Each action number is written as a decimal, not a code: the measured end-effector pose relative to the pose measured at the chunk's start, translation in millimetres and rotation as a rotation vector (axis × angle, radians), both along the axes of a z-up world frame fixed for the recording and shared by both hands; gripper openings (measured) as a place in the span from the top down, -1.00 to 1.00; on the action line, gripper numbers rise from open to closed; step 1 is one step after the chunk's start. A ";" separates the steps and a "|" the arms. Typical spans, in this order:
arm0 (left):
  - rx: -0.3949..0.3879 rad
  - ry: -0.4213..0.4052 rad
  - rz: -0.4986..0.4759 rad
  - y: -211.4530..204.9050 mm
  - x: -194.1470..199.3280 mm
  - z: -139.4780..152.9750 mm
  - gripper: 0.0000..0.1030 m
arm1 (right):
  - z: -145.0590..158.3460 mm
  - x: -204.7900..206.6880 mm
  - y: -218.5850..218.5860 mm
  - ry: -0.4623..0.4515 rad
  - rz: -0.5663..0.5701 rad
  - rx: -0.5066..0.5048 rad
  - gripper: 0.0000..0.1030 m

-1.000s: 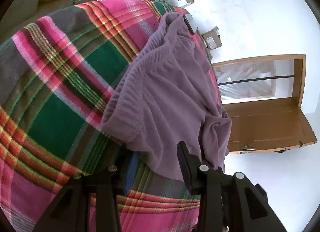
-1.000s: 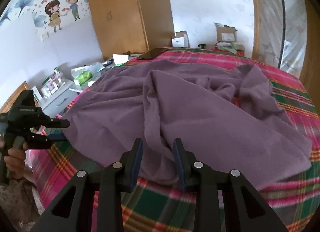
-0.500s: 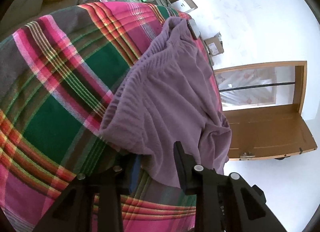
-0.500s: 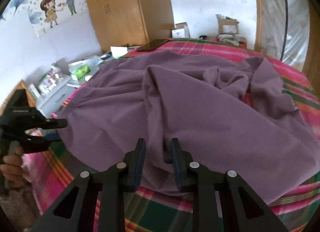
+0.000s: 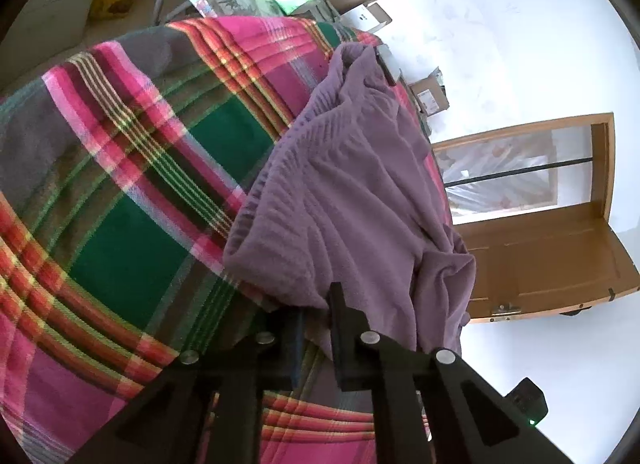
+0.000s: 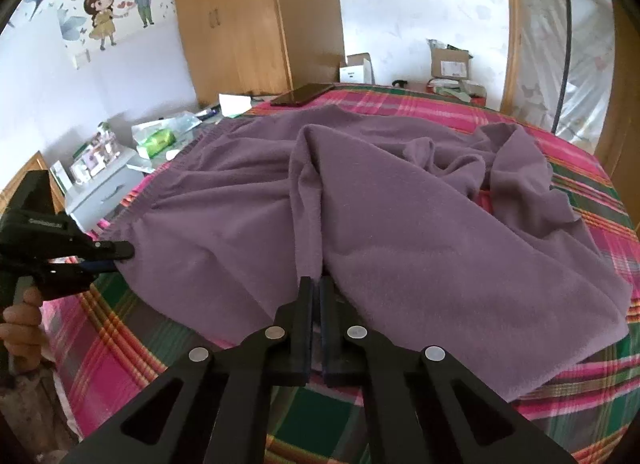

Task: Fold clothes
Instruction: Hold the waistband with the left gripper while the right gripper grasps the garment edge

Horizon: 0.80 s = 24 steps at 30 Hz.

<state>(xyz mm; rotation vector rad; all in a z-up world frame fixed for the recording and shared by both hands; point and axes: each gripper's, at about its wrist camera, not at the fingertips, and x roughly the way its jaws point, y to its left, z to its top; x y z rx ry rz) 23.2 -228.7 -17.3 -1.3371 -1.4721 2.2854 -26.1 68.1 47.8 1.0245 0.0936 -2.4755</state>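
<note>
A purple fleece garment (image 5: 352, 192) (image 6: 400, 216) lies rumpled on a bed with a pink, green and red plaid cover (image 5: 140, 184) (image 6: 440, 112). My left gripper (image 5: 316, 304) is at the garment's near corner, its jaws closing with the cloth edge pinched between them. The right wrist view shows the left gripper (image 6: 120, 256) gripping that corner at the left, with a person's hand (image 6: 20, 328) on its handle. My right gripper (image 6: 316, 282) is shut on a raised fold along the garment's front hem.
A dark phone (image 6: 302, 94) lies on the bed's far edge. A wooden wardrobe (image 6: 248, 24) and cardboard boxes (image 6: 448, 62) stand behind. A cluttered white bedside cabinet (image 6: 108, 180) is at the left. A wooden door (image 5: 540, 256) stands beyond the bed.
Both grippers have closed on the garment: the right jaws went from open around a fold to shut on it, and the left jaws narrowed onto the corner. Neither hand shifted much.
</note>
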 end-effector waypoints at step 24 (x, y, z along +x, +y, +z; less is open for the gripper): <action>-0.005 -0.024 0.000 -1.5 -10.5 -2.3 0.80 | -4.6 -19.5 -24.2 -0.004 0.006 0.092 0.94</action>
